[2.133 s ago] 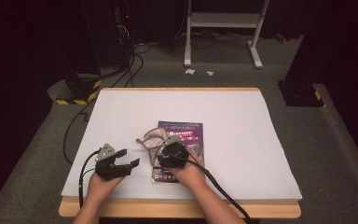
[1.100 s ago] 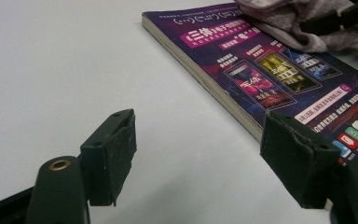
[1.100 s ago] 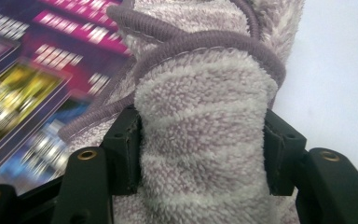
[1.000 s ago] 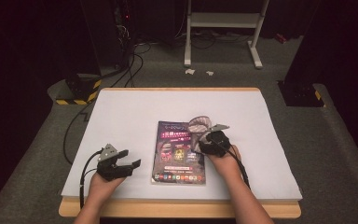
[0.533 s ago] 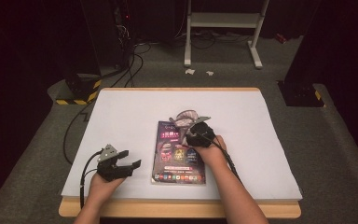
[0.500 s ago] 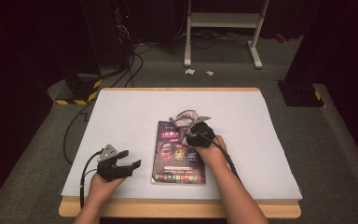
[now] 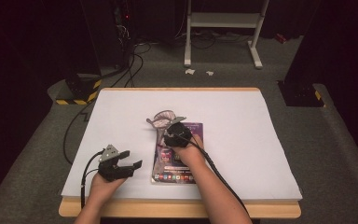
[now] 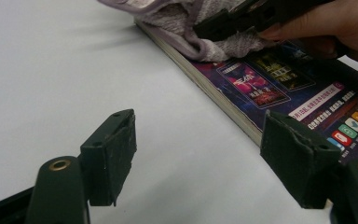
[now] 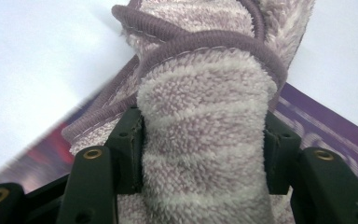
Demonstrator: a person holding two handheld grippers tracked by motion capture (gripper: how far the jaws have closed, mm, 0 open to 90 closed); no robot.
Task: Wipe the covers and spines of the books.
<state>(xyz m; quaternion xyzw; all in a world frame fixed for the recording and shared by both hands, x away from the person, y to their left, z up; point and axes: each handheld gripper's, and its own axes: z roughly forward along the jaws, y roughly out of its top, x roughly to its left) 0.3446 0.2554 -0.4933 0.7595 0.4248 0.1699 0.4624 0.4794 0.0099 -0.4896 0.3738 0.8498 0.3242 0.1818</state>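
Open white table point(image 7: 242, 112) lies on the far side and to the right; the book point(image 7: 179, 165) and bunched cloth point(image 7: 162, 119), clamped by the right gripper point(image 7: 170, 128), block the near middle, beside the idle left gripper point(image 7: 133, 159).

Striped lilac towel point(image 9: 200, 140) (bunched) on glossy purple magazine point(image 7: 179, 158)

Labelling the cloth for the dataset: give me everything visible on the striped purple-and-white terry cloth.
The striped purple-and-white terry cloth is fluffy towelling with a darker purple corded hem looping over its top. It is bunched, not flat, and clamped between the jaws of the right gripper. It rests on the far end of the glossy purple magazine, overhanging its far-left corner onto the white table cover.
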